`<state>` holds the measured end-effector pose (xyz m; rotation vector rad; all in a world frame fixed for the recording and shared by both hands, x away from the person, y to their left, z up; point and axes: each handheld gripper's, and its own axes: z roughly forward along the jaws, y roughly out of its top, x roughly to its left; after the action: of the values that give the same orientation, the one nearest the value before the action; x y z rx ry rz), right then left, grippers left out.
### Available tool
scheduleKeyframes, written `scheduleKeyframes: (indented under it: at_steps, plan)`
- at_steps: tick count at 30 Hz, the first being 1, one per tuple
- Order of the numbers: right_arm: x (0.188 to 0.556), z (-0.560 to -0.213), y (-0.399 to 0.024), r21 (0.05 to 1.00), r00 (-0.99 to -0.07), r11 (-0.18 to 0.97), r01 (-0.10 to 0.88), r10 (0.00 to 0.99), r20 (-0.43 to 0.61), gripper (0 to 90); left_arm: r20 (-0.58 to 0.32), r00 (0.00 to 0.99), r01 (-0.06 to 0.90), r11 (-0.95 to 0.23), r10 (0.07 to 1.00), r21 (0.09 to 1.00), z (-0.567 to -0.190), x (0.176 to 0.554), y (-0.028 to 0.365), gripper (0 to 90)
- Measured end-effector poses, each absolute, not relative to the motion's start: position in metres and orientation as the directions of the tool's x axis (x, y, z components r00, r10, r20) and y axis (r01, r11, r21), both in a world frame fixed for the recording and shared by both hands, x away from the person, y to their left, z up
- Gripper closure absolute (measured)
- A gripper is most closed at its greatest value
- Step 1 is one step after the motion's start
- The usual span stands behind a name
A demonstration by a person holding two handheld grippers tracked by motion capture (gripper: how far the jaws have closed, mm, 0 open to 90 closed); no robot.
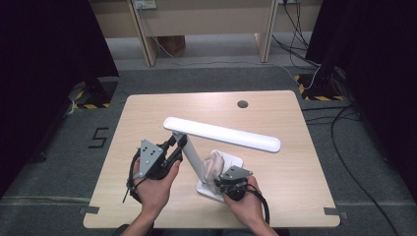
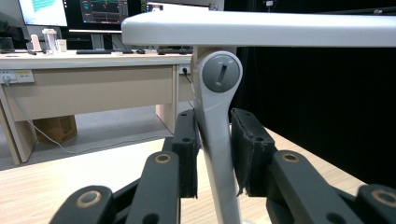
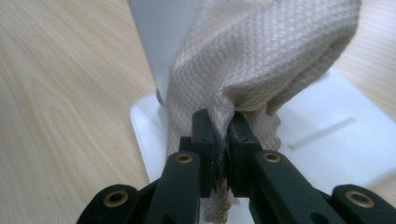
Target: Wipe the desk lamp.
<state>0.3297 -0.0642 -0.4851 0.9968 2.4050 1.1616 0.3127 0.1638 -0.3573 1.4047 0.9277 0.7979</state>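
**Grippers clamp lamp stem and cloth**

Left gripper (image 2: 214,154) is clamped on the slanted stem of the white plastic desk lamp (image 1: 223,133), just below the grey round hinge (image 2: 222,71); the pads press both sides of the stem. Right gripper (image 3: 220,135) pinches the beige woven cloth (image 3: 261,60) tightly, its folds bunched above the jaws. In the high view the cloth lies on the lamp's flat white base (image 1: 235,160), at 3 o'clock of the stem. The lamp stands near the middle of the light wooden table (image 1: 147,113), its long head pointing toward 4 o'clock.
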Motion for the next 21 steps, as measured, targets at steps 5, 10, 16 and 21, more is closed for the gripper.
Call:
scheduleKeyframes:
  at_steps: [5, 10, 16, 21]
  plan:
    - [0.334, -0.495, -0.054, 0.759, -0.719, 0.464, 0.457, 0.695, 0.008, 84.3, -0.059, 0.445, 0.074, 0.029, 0.893, 0.997, -0.357, 0.313, 0.164, 71.6]
    - [0.328, -0.496, -0.071, 0.747, -0.705, 0.479, 0.460, 0.709, -0.020, 84.3, -0.058, 0.444, 0.074, 0.028, 0.894, 0.997, -0.357, 0.312, 0.163, 71.7]
    - [0.322, -0.497, -0.102, 0.738, -0.664, 0.460, 0.493, 0.748, -0.023, 84.3, -0.058, 0.443, 0.075, 0.028, 0.895, 0.997, -0.357, 0.312, 0.163, 71.6]
    - [0.323, -0.493, -0.112, 0.731, -0.643, 0.458, 0.506, 0.765, -0.035, 84.3, -0.060, 0.441, 0.073, 0.031, 0.896, 0.997, -0.358, 0.312, 0.163, 71.6]
